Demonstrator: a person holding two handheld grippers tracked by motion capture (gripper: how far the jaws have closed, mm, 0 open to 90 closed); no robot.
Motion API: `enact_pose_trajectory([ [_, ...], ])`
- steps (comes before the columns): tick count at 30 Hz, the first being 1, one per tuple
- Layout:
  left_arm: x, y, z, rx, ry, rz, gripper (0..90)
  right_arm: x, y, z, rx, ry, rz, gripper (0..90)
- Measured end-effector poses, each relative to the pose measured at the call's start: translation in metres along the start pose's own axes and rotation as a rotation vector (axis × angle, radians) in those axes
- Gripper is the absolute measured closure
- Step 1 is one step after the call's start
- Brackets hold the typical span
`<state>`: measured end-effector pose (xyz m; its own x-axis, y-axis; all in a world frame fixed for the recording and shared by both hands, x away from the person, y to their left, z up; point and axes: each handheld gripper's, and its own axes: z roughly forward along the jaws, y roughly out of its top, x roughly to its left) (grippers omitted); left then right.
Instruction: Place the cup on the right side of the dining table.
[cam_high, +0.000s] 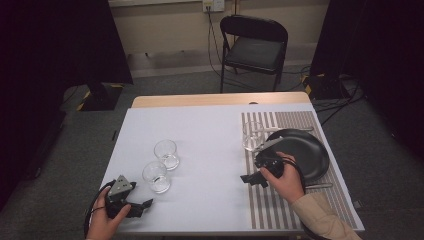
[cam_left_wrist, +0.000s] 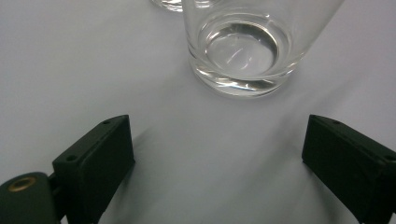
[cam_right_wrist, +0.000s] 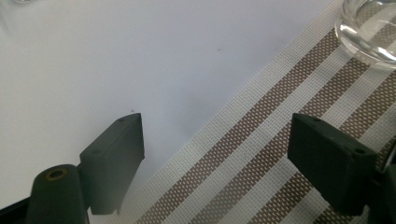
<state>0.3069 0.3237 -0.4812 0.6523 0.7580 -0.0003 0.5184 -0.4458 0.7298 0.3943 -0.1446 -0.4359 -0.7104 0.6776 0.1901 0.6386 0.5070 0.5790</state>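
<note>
I've got the left gripper (cam_high: 141, 206) wide, lined up w/ the near glass (cam_high: 156, 176), right gripper (cam_high: 253, 179) wide, empty over the mat (cam_high: 280, 210).

Plate (cam_high: 305, 152) on mat (cam_high: 295, 200), right

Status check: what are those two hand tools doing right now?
Both tools open, empty. Left tool faces near glass. Right tool over striped mat edge. Nothing between.
</note>
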Motion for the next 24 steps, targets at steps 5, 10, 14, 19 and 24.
enact_pose_trajectory([
  [5,0.0,0.0,0.0,0.0,0.0,0.001,8.1,0.0,-0.003,0.002,0.002,0.007,-0.001,17.3],
  [10,0.0,0.0,0.0,0.0,-0.001,0.0,8.1,0.001,-0.005,0.004,0.005,0.015,-0.002,17.1],
  [14,0.0,0.0,0.0,0.0,-0.001,0.0,8.0,0.001,-0.008,0.005,0.013,0.014,-0.003,17.3],
  [19,0.0,0.0,0.0,0.0,0.0,0.0,8.0,0.001,-0.011,0.006,0.014,0.022,-0.008,17.1],
  [24,0.0,0.0,0.0,0.0,0.0,0.0,8.1,0.002,-0.012,0.006,0.017,0.022,-0.011,17.3],
])
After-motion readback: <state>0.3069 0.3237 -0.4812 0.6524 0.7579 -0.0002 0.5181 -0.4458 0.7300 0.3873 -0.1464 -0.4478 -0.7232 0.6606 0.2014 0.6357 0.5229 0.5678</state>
